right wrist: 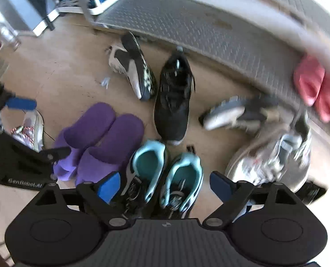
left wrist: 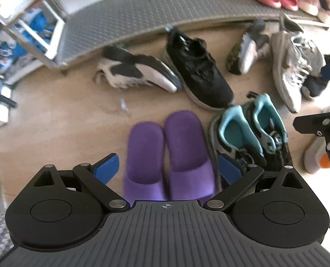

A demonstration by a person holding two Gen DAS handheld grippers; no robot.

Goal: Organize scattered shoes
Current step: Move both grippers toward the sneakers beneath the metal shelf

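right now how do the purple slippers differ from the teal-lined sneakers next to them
The purple slippers are plain, soft and laceless; the teal-lined sneakers are dark with teal collars and lace hardware. The slippers are backless, the sneakers enclose the heel. Both pairs stand upright, side by side on the floor.

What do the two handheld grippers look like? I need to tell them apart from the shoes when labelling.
Both match: the left gripper and right gripper each have a grey ribbed body with a small crosshair mark, two round black housings, black linkage arms with silver pins, and blue finger pads. In the right wrist view, the left unit carries white lettering. No sleeves show.
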